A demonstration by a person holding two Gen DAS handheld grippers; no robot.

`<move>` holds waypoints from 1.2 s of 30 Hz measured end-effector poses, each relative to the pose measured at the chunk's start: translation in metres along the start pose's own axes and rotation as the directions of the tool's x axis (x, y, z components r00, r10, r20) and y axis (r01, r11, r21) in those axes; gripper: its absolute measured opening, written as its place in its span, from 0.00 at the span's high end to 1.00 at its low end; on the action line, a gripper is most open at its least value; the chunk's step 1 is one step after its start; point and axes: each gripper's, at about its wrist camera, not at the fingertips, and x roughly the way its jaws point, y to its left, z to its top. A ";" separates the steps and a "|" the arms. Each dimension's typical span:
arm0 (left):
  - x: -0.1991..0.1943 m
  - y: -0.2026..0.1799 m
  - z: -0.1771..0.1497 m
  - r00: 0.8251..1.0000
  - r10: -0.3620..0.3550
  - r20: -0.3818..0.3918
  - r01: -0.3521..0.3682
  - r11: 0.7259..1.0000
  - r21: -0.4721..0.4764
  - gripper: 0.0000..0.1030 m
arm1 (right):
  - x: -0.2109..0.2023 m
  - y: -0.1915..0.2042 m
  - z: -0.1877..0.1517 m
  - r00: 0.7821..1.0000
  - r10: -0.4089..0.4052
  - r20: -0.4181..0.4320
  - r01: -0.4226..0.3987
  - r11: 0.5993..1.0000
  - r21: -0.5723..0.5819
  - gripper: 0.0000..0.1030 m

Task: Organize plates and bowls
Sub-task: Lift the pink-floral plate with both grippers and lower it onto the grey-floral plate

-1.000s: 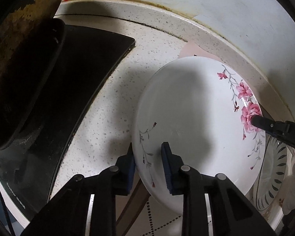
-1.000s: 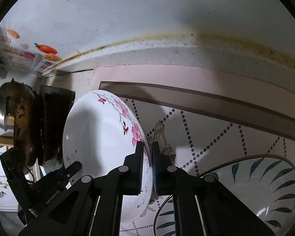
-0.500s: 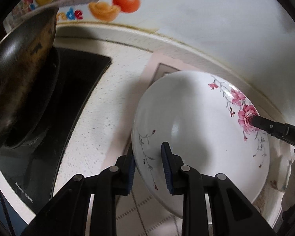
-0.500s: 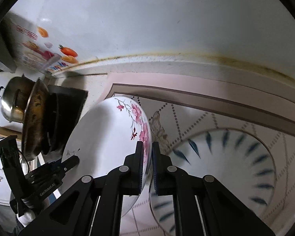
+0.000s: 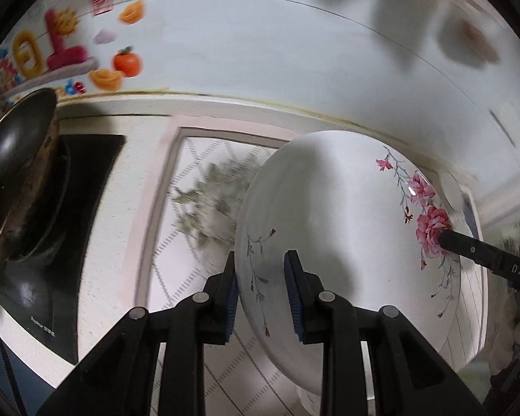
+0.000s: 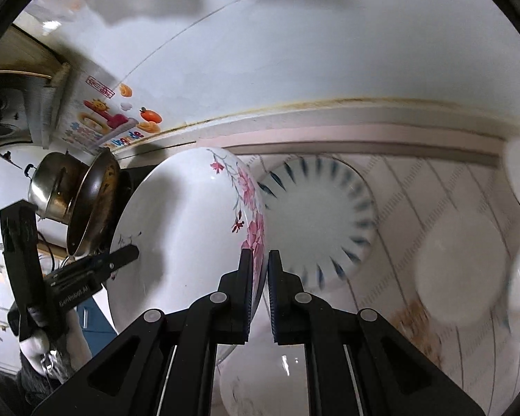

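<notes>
Spanning both tongs: flowered bowl (image 6: 190,235), left tongs (image 5: 261,287) and right tongs (image 6: 258,289) clamped on opposite rims; blue-leaf bowl (image 6: 318,218) just right.

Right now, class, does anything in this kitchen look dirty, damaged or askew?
Yes: a brown, crumbly stain soils the patterned mat beside the white bowls. The floral plate is tilted only because both grippers hold it.

mat (image 5: 204,204) pattern motion-blurred; white dishes (image 6: 461,274) smeared; wall sticker (image 5: 34,59) edge-cropped
</notes>
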 end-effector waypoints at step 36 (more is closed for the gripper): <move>0.071 -0.053 -0.130 0.961 0.073 -0.267 -0.006 0.970 0.243 0.78 | 0.004 -0.103 -0.212 0.986 -0.088 -0.138 0.117 0.969 0.219 0.91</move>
